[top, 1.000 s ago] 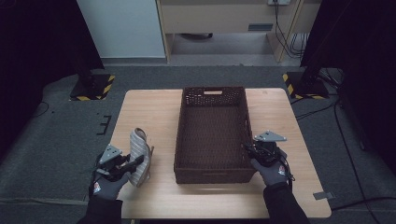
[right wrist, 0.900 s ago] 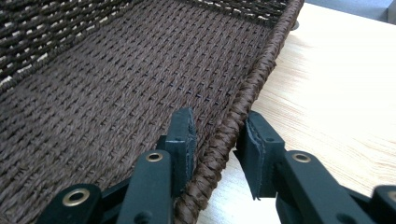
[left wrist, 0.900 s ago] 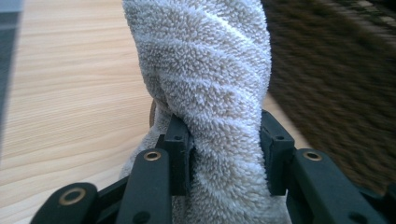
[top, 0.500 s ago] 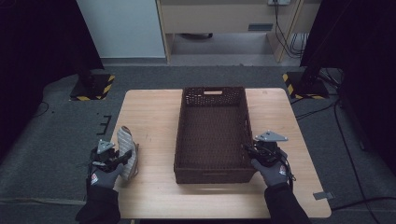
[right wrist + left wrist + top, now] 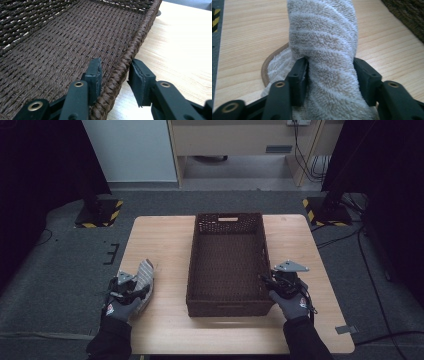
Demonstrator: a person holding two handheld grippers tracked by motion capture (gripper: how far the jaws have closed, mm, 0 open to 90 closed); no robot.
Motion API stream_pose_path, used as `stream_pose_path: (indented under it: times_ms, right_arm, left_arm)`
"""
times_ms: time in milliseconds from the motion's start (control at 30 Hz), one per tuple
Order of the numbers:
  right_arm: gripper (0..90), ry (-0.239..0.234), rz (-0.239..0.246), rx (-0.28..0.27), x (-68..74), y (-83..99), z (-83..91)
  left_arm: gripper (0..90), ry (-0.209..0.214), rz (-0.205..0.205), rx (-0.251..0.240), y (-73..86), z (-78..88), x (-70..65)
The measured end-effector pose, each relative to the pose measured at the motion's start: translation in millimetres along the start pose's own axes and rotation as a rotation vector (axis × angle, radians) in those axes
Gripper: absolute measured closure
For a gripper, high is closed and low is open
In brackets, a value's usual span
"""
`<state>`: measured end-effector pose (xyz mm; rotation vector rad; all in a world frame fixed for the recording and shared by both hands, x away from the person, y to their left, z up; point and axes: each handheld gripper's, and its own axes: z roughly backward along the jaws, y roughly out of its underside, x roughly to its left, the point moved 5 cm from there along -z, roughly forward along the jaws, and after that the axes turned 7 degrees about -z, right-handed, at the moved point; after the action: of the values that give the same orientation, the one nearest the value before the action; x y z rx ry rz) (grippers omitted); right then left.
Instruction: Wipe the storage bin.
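At the lower left of the high view, the left gripper (image 5: 134,289) had just been opening, its jaws flanking the striped towel (image 5: 144,276) on the table (image 5: 165,240). Lower right, the right gripper (image 5: 270,282) had been opening too, straddling the rim of the brown wicker basket (image 5: 227,265) at centre.

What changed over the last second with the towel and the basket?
The left gripper carried the towel down and toward the table's left edge, laying it flat; its jaws have just been opening, the towel between them. The right gripper's jaws have opened slightly astride the basket rim. The basket stayed put.
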<state>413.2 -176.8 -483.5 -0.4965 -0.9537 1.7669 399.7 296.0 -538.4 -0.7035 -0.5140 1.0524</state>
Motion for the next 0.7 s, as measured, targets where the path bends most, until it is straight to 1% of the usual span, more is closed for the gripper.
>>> stream_pose_path:
  times_ms: [33,100,200,233,300,333,400,467,567,700]
  right_arm:
    - [60.6,0.004,0.003,0.001,-0.1,0.0,0.2]
    - [57.9,0.005,0.004,0.002,-0.1,-0.5,1.3]
    - [54.2,-0.004,-0.013,-0.007,0.2,-1.4,4.6]
    - [53.6,-0.005,-0.011,-0.009,-0.2,-1.3,4.9]
    - [53.6,-0.004,-0.008,-0.005,-0.7,0.0,4.1]
    - [53.9,-0.004,-0.011,0.004,-0.3,0.9,3.8]
    - [55.1,-0.002,-0.001,0.011,-0.6,1.6,2.3]
    - [57.4,-0.008,-0.009,0.011,-0.5,1.8,1.8]
    - [61.5,-0.022,-0.008,0.010,0.4,2.0,1.8]
    - [65.2,-0.023,0.005,0.013,2.3,1.7,1.8]
  left_arm:
    - [44.2,0.005,-0.002,-0.005,-0.2,-0.3,0.1]
    - [40.0,0.017,0.008,-0.017,-0.6,0.4,0.7]
    - [37.0,0.026,0.030,-0.048,-2.5,4.0,2.7]
    - [37.0,0.025,0.037,-0.061,-3.4,5.7,3.3]
    - [36.6,0.026,0.043,-0.076,-5.8,10.4,4.9]
    - [36.5,0.030,0.049,-0.089,-7.6,13.0,5.3]
    - [36.2,0.038,0.064,-0.118,-12.0,18.5,5.6]
    - [36.2,0.047,0.078,-0.146,-17.3,24.4,4.5]
    - [36.2,0.056,0.077,-0.183,-26.6,32.7,-0.3]
    - [37.0,0.080,0.045,-0.218,-40.5,41.1,-13.8]
